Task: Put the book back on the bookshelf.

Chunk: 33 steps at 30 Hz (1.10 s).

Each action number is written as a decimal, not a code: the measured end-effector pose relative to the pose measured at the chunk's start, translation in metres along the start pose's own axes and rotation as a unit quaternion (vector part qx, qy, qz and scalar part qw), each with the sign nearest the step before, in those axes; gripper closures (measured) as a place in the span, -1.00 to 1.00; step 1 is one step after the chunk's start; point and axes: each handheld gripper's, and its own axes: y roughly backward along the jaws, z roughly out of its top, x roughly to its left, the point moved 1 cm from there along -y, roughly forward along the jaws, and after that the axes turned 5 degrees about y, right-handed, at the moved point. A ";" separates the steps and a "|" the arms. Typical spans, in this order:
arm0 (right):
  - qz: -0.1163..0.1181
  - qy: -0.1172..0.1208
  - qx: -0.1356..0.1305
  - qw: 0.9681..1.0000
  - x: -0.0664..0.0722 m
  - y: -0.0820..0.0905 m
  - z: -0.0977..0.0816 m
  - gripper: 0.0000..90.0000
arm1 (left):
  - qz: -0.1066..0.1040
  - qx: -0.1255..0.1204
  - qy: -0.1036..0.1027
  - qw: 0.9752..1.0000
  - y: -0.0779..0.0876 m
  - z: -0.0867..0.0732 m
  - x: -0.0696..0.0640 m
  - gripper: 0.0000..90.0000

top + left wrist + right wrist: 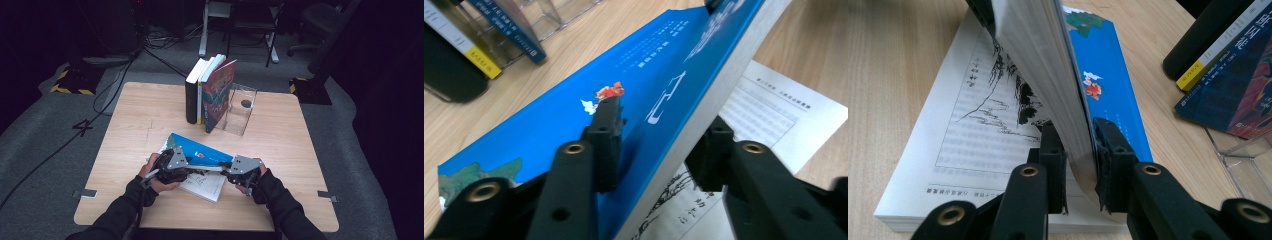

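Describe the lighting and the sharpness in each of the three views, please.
High view: the wooden table is lit, the room around it nearly black. Left gripper view: the blue book is sharp, the standing books blurred. Right gripper view: the printed page is readable; the transparent bookend looks soft.

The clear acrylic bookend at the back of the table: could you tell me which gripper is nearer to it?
Right. The right gripper sits in front of the bookend; the left gripper is farther off to the left. Both straddle the blue book.
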 end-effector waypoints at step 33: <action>0.005 -0.018 0.034 0.999 -0.021 0.027 -0.045 0.67 | -0.025 -0.040 0.019 0.999 -0.016 0.033 -0.025 0.27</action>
